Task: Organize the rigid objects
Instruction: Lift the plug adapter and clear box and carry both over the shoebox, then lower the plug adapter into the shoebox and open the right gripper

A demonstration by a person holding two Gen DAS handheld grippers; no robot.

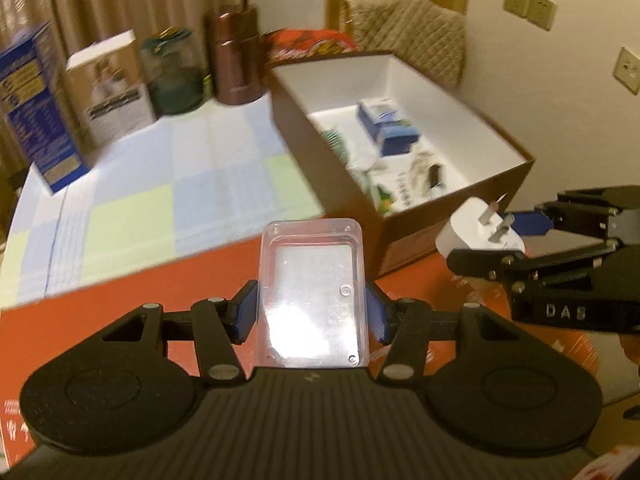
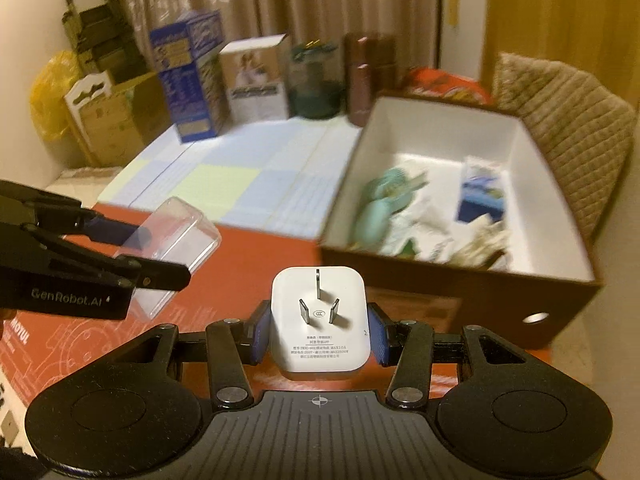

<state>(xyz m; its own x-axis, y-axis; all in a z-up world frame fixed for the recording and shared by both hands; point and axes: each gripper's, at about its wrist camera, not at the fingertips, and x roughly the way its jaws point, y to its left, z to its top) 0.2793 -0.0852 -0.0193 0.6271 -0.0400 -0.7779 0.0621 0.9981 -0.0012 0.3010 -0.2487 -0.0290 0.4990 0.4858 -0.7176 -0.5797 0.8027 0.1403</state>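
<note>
Now each tool grips one item: left tool (image 1: 312, 316) one clear case (image 1: 313, 296), right tool (image 2: 319, 334) one plug (image 2: 319, 320).

- In the left wrist view the left gripper (image 1: 312, 312) sits at six o'clock, a plastic case (image 1: 313, 296) clamped between its fingers.
- The right gripper (image 1: 496, 236) comes in at three o'clock, a plug adapter (image 1: 476, 232) between its fingers.
- The open box (image 1: 408, 224) lies at one o'clock, beyond both grippers; small cartons (image 1: 386, 128) and packets (image 1: 394, 190) lie in it.
- A padded chair back (image 1: 408, 36) stands behind the box at twelve o'clock.
- Along the far table edge, from nine to eleven o'clock, stand a tall carton (image 1: 38, 108), a shorter carton (image 1: 112, 88), a jar (image 1: 174, 76) and a flask (image 1: 236, 56).
- A checked cloth (image 1: 172, 200) lies before that row.
- A snack bag (image 1: 308, 42) lies behind the box, just right of the flask.
</note>
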